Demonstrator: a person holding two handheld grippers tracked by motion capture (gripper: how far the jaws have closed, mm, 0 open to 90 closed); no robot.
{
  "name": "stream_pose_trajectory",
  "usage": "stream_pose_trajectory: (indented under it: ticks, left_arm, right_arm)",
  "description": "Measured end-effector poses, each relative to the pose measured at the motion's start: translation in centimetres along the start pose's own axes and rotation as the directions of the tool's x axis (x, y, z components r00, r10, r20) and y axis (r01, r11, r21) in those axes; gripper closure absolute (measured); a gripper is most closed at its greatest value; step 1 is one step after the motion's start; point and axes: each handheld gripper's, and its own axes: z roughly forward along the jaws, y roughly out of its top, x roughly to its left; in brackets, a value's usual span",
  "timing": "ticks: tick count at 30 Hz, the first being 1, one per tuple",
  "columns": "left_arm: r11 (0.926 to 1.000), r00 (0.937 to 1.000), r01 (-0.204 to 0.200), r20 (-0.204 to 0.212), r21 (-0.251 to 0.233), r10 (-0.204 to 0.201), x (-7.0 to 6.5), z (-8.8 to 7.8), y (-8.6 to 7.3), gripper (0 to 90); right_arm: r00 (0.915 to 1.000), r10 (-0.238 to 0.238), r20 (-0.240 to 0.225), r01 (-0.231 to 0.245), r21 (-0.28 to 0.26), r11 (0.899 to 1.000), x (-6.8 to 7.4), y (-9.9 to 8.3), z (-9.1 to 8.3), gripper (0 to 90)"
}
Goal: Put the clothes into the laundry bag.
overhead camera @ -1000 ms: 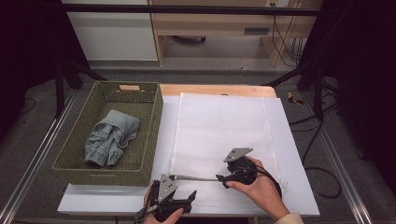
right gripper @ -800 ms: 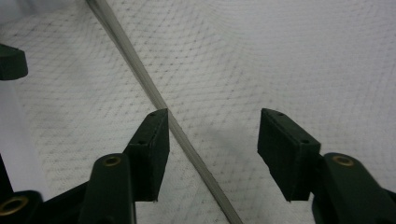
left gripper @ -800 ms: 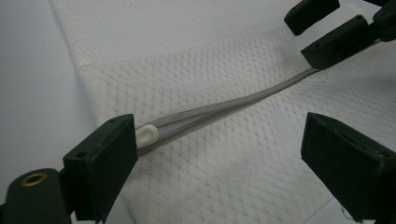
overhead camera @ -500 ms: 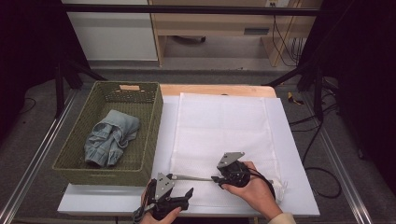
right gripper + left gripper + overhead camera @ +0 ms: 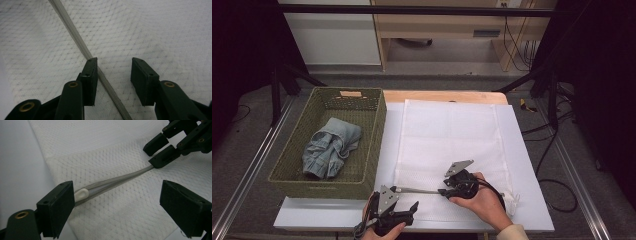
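L gripper [image 5: 404,212] sits at the near counter edge, fingers [image 5: 56,208] spread wide, gripping nothing; the white tip of the grey strap [image 5: 110,183] lies just beside its L finger, apart from the pad as far as can be told. Strap runs flat across the white mesh bag [image 5: 447,145], near end by L gripper, far end under R gripper [image 5: 447,190].

R gripper: fingers [image 5: 90,75] have just been closing, still partly apart; strap passes between them, close along one finger, other finger well clear. No clamp yet.

Step in hand, by my reading: securing the strap at both ends, approx. early stage. Next move calls for R fingers to finish closing square on the strap w/o pinching mesh beneath, then L gripper to shift onto the white tip and close.

Further out: white counter [image 5: 532,165] sheet beneath the bag. Green woven basket [image 5: 377,130] far L, holding folded denim garment [image 5: 329,147], well apart from the work. No obstruction between grippers; main risk is snagging mesh.
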Motion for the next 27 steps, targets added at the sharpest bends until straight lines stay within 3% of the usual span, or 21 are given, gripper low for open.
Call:
stream_pose_trajectory:
  ticks: [10,20,27]
  left_arm:
    - [0.9999,1.0,-0.007,0.007,0.01,0.007,-0.1,0.0,0.0,12.3]
    - [1.0,1.0,0.0,-0.002,0.005,0.0,0.0,-0.1,0.1,12.3]
    - [0.9997,0.9996,-0.004,-0.029,0.023,0.004,0.1,-0.2,0.1,12.3]
  right_arm:
    - [0.9996,0.024,-0.014,-0.024,0.003,1.0,-0.5,0.0,-0.2,86.4]
    - [0.9991,0.041,-0.011,-0.041,-0.051,0.998,-0.8,0.5,-1.3,89.0]
    - [0.9996,0.026,0.009,-0.025,-0.079,0.997,-0.8,1.7,-2.5,89.4]
